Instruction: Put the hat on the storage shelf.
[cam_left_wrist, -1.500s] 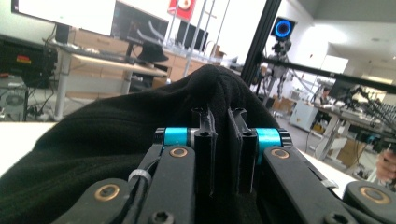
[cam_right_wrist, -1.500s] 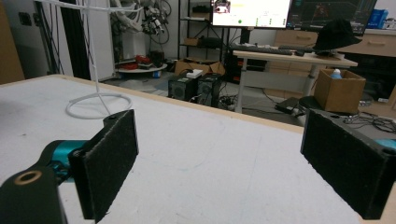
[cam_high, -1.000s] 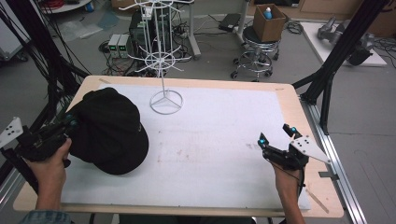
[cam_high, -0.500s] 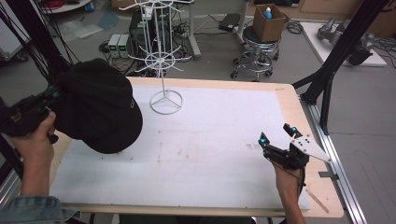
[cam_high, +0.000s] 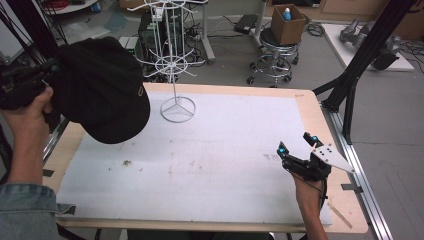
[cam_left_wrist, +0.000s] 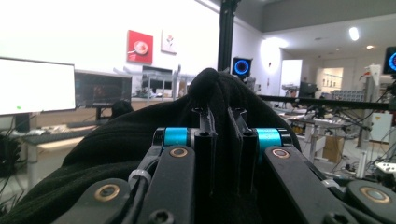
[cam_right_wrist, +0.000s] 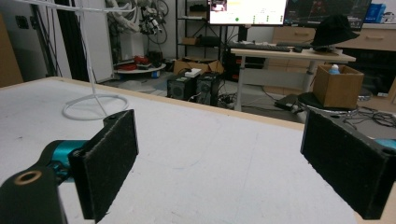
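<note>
The left gripper (cam_high: 47, 70) is raised at the far left, jaws clamped together. The right gripper (cam_high: 296, 149) sits low at the right, jaws spread wide.

Left gripper (cam_high: 47, 67) has lifted black cap (cam_high: 100, 87) off table (cam_high: 310, 107).

A cardboard box (cam_high: 288, 24) sits on a stool (cam_high: 274, 60) on the floor. Two pictures (cam_left_wrist: 140, 46) hang on the white wall.
</note>
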